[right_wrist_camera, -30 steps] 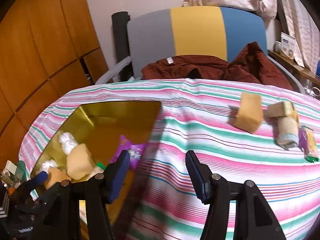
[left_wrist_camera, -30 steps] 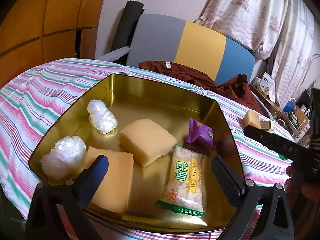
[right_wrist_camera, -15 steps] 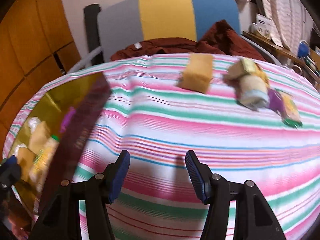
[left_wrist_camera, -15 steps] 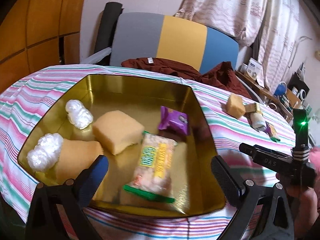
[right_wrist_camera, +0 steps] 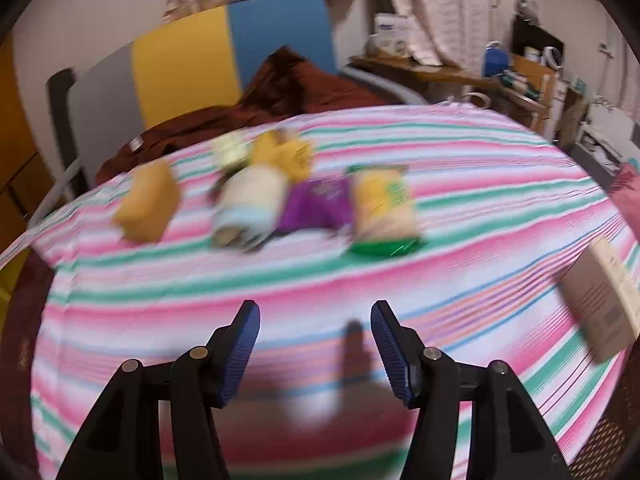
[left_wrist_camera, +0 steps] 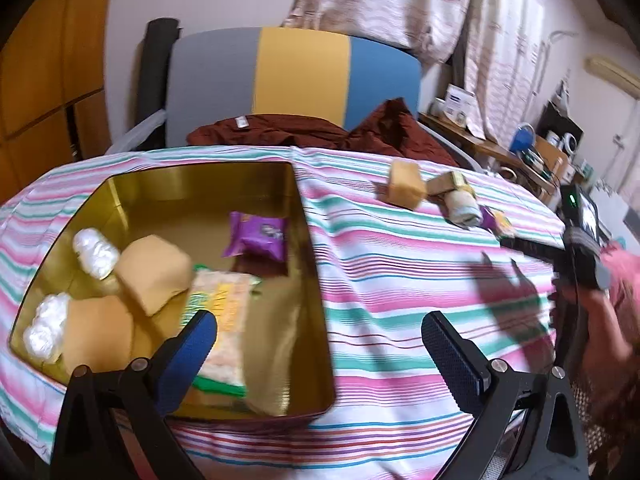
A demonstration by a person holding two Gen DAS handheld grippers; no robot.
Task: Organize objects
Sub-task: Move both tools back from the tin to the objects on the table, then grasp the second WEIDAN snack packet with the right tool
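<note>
Green-yellow packet (right_wrist_camera: 382, 210) lies lengthwise away from the right hand-held gripper (right_wrist_camera: 316, 344); its jaws part-open, empty

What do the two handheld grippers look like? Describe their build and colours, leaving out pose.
The left gripper and right gripper look alike: black angular plastic arms with silver rivets, ending in dark blue fingers with ribbed, textured pads. In the left wrist view, the right unit's black body shows a small green light. No sleeve is clearly visible.
</note>
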